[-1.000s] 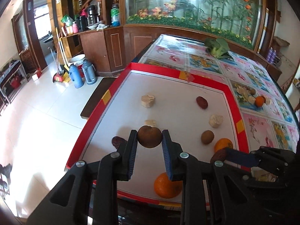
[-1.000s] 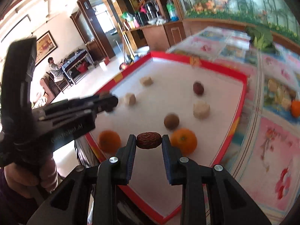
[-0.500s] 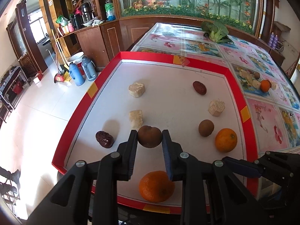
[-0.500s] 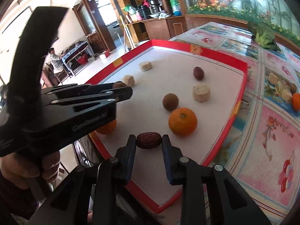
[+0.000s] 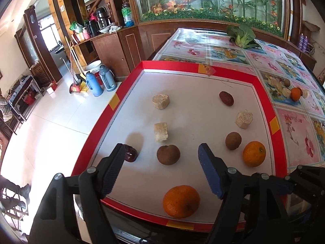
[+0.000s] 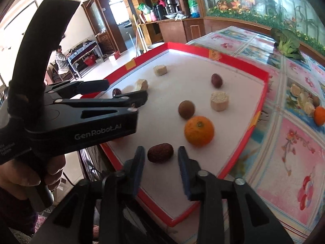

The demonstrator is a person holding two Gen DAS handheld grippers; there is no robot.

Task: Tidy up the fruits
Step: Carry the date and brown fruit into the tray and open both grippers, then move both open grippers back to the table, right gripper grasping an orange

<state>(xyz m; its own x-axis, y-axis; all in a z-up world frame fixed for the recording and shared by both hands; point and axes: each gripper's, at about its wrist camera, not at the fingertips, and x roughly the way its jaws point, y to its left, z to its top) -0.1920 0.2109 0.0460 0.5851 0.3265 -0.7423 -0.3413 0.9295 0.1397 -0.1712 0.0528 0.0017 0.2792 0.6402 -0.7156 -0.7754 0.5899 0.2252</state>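
My left gripper (image 5: 162,160) is open above the white red-bordered mat (image 5: 195,109). A brown round fruit (image 5: 168,154) lies on the mat between its fingers, free of them. Near it lie a dark red date (image 5: 130,154), an orange (image 5: 180,201) at the front edge, a second brown fruit (image 5: 233,141) and a second orange (image 5: 254,154). My right gripper (image 6: 161,158) is open with a reddish-brown date (image 6: 160,153) lying on the mat between its fingers. The left gripper (image 6: 126,93) also shows in the right wrist view.
Three pale cut chunks (image 5: 160,101) (image 5: 160,132) (image 5: 244,119) and another date (image 5: 225,98) lie farther back on the mat. A pile of fruit pieces (image 5: 288,89) and a leafy vegetable (image 5: 241,34) sit on the flowered tablecloth. The floor drops off to the left.
Both grippers have opened. The left one has let go of the brown fruit and the right one the date; both fruits now lie on the mat.
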